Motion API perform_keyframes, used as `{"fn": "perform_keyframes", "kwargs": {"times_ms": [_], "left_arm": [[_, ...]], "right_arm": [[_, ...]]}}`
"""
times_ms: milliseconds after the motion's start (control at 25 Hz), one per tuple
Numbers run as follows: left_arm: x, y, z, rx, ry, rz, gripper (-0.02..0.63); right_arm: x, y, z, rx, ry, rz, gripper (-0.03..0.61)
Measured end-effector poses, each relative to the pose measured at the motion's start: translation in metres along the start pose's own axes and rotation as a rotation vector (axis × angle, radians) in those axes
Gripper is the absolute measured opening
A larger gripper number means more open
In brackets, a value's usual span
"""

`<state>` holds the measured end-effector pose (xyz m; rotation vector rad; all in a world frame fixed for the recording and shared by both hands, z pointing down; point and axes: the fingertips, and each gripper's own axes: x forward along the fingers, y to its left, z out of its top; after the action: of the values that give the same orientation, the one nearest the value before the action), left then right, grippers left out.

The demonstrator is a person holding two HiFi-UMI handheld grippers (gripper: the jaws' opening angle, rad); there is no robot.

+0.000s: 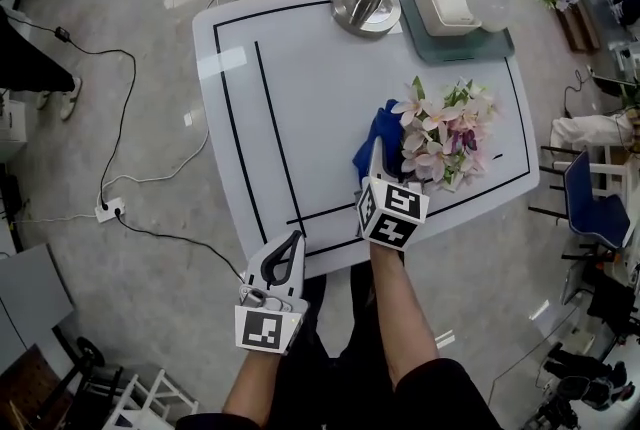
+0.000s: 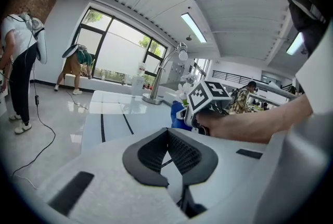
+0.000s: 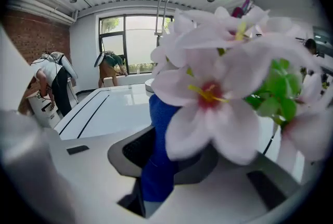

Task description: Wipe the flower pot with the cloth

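While my right gripper (image 1: 377,158) clamps the blue cloth (image 1: 381,130) at 9 o'clock of the flowers (image 1: 445,133), I'd press low against the hidden pot; my left gripper (image 1: 292,244) idles closed, empty.

Blue cloth (image 1: 381,133), pink-white flowers (image 1: 445,133), black-lined white table (image 1: 320,88)

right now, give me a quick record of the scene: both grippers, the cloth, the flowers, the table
left gripper: jaws together, empty, at the near edge of the table
right gripper: shut on the blue cloth
cloth position: beside the flowers, on their left in the head view
flower pot: hidden under the pink and white blooms
far end of table: lamp and tray
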<state>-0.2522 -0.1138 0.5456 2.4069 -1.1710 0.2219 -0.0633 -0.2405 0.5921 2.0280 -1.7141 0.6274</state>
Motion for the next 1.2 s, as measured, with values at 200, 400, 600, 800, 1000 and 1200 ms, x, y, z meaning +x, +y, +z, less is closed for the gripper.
{"fn": "perform_keyframes", "kwargs": {"times_ms": [200, 400, 600, 800, 1000, 1200], "left_arm": [[0.007, -0.011, 0.002, 0.033, 0.010, -0.023, 0.006], [0.019, -0.037, 0.006, 0.073, 0.015, -0.016, 0.006], [0.029, -0.067, 0.014, 0.073, 0.008, 0.018, 0.005], [0.041, -0.101, 0.020, 0.097, -0.018, 0.080, 0.006], [0.055, -0.149, 0.021, 0.092, -0.040, 0.128, 0.005], [0.061, -0.188, 0.027, 0.107, -0.068, 0.193, 0.005]], "right_arm": [[-0.020, -0.014, -0.016, 0.013, 0.027, 0.038, 0.096], [-0.036, -0.036, -0.026, -0.019, 0.037, 0.062, 0.095], [-0.046, -0.062, -0.036, -0.048, 0.048, 0.115, 0.096], [-0.057, -0.082, -0.045, -0.099, 0.073, 0.219, 0.095], [-0.078, -0.116, -0.055, -0.136, 0.099, 0.305, 0.097], [-0.115, -0.145, -0.045, -0.174, 0.071, 0.431, 0.095]]}}
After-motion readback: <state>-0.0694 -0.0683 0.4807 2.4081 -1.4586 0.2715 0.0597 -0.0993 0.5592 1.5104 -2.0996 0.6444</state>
